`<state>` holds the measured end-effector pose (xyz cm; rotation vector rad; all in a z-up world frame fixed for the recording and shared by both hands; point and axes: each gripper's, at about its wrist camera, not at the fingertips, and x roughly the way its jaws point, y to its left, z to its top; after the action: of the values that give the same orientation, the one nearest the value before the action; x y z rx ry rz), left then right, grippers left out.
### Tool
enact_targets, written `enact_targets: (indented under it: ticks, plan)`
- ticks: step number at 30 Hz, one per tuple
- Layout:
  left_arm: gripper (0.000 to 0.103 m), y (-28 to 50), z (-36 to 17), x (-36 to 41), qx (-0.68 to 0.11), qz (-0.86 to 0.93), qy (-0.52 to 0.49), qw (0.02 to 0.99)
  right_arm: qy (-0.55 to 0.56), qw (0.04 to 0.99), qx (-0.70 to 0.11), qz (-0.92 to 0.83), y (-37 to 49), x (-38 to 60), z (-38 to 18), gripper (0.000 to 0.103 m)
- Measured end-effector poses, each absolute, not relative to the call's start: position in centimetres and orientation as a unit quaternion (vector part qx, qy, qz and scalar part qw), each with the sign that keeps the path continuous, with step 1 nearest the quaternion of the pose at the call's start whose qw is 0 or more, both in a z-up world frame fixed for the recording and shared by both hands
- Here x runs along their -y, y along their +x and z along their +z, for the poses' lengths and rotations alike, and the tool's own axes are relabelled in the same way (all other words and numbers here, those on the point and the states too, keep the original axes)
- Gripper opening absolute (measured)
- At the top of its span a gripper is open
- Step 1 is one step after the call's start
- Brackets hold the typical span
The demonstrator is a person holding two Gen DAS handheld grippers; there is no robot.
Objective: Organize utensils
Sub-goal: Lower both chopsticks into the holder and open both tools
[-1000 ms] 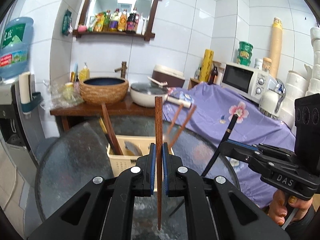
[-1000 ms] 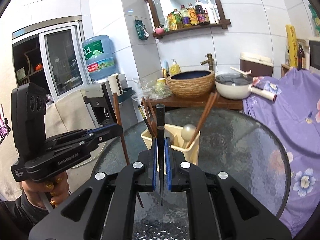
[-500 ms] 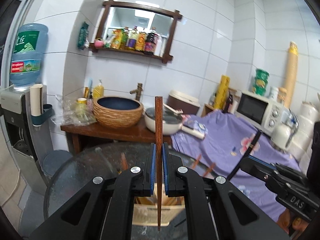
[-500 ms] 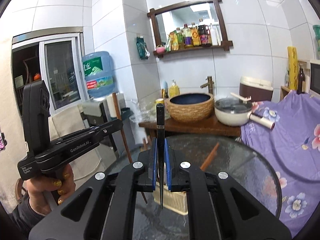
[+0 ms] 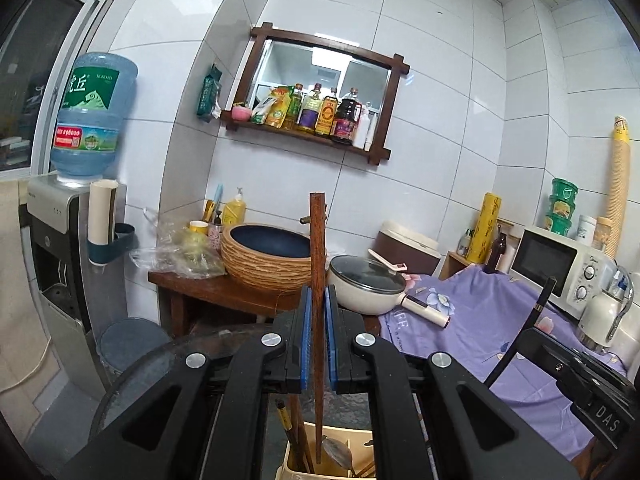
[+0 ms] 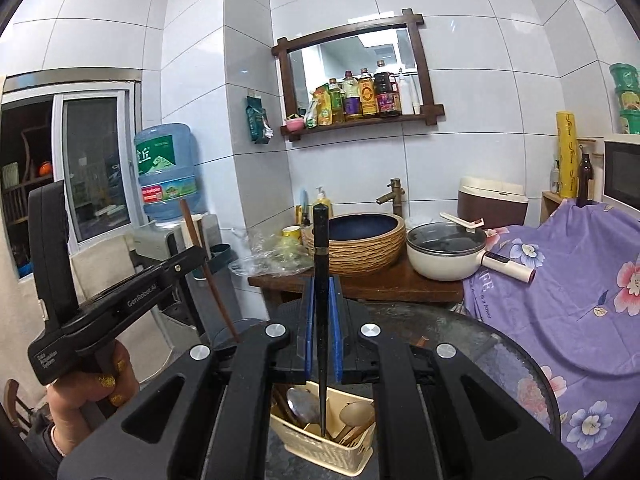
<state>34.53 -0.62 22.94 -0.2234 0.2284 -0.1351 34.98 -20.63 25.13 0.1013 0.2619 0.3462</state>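
My left gripper [image 5: 316, 298] is shut on a brown wooden chopstick [image 5: 317, 240] that stands upright, its lower tip hanging over the cream utensil basket [image 5: 291, 474] at the bottom edge. My right gripper [image 6: 321, 286] is shut on a black chopstick [image 6: 321, 248], also upright, its point above the same basket [image 6: 320, 454]. The basket holds a metal spoon [image 6: 301, 404], a wooden spoon [image 6: 354, 412] and more chopsticks. In the right wrist view the left gripper [image 6: 191, 257] shows at the left, in a person's hand [image 6: 90, 396]. The basket stands on a round glass table [image 6: 508, 364].
Behind the glass table a wooden side table [image 6: 400, 284] carries a woven basin [image 6: 360, 240] and a lidded pan [image 6: 444, 252]. A purple floral cloth [image 6: 560, 280] covers the right side, with a microwave [image 5: 548, 264] on it. A water dispenser [image 5: 56, 248] stands at the left.
Both grippers have risen with their chopsticks still held. The basket and table have slid down to the bottom of both views, and more wall shows above.
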Motion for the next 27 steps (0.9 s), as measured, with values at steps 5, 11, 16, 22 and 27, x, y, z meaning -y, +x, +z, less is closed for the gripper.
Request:
enact_targets:
  ticks: [5,11,16,22,27]
  plan:
    - [0.006,35.5,20.8,0.9,-0.134,-0.067,-0.109,0.983,0.043,0.977,-0.140,0.158,36.3,19.8,22.9,0.008]
    - [0.006,35.9,18.3,1.4,-0.161,-0.072,-0.101,0.979,0.041,0.973,-0.163,0.159,37.1,19.3,20.3,0.008]
    - [0.006,36.3,15.9,1.8,-0.186,-0.075,-0.093,0.975,0.040,0.969,-0.183,0.160,37.6,19.2,18.1,0.008]
    - [0.006,36.8,13.5,2.0,-0.211,-0.073,-0.083,0.971,0.040,0.965,-0.203,0.159,38.1,19.2,15.8,0.008]
    - [0.006,36.6,12.7,2.2,-0.213,-0.073,-0.069,0.972,0.026,0.966,-0.207,0.152,38.2,19.0,15.1,0.008]
